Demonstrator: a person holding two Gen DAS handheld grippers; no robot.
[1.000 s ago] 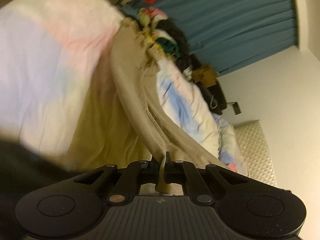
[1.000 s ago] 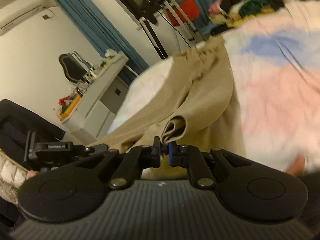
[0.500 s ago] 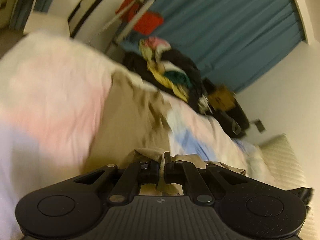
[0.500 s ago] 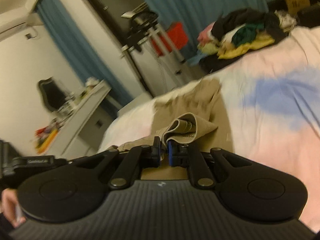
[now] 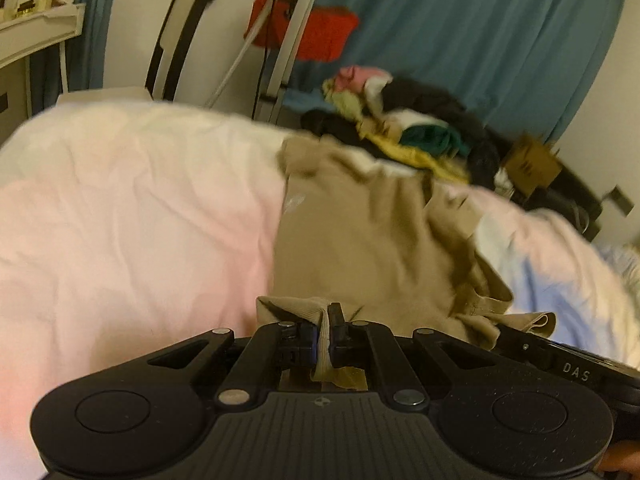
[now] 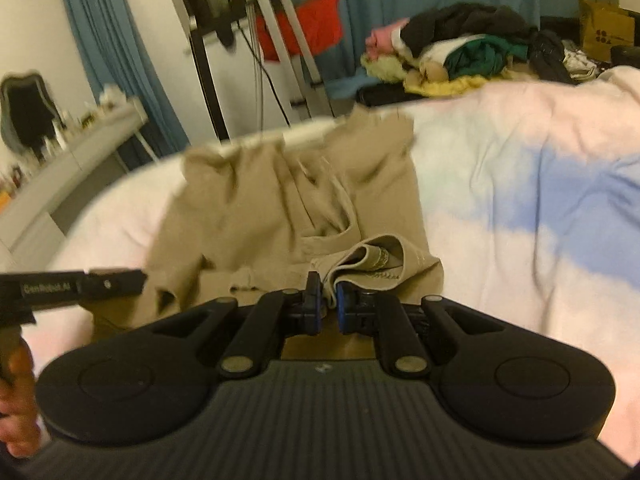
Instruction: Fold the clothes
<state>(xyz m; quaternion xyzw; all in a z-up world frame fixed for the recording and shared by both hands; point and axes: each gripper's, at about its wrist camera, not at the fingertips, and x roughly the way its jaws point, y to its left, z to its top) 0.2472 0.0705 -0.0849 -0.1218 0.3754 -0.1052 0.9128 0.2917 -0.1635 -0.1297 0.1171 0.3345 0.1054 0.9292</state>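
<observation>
A: Your left gripper (image 5: 328, 330) fingers are pinched nearly together on a thin edge of the tan cotton garment (image 5: 360, 248). A strip of cloth runs straight between the pads. Right gripper (image 6: 328, 306) is the same: fingers almost closed, clamping a folded hem with stitching showing just past the tips.

B: Where's the rest of it?

A: It's spread out ahead of both grippers on the pastel pink, white and blue bed cover (image 5: 120, 220), far end bunched near the bed's far edge. Looks like trousers or shorts, but it's too blurred to say.

B: How do I land this fold clean?

A: My read: you're carrying the near edge over the body of the cloth. Keep both grips level with each other so the held edge stays straight. Bring it down low and flat before you let go. The middle is rumpled in the right view, so expect a lump unless you tension it sideways first. Don't release one side early or the edge will skew.

B: Anything in the way?

A: Nothing on the cover around the garment. The heap of mixed dark, yellow and green clothes (image 6: 460, 56) sits beyond the far edge, well apart. Red fabric (image 5: 324, 32) on a metal stand (image 6: 276, 32) is behind that, with teal curtains (image 5: 480, 40) at the back. Your left gripper's body shows at the left of the right view, near the cloth, so watch that the two don't bump.
</observation>
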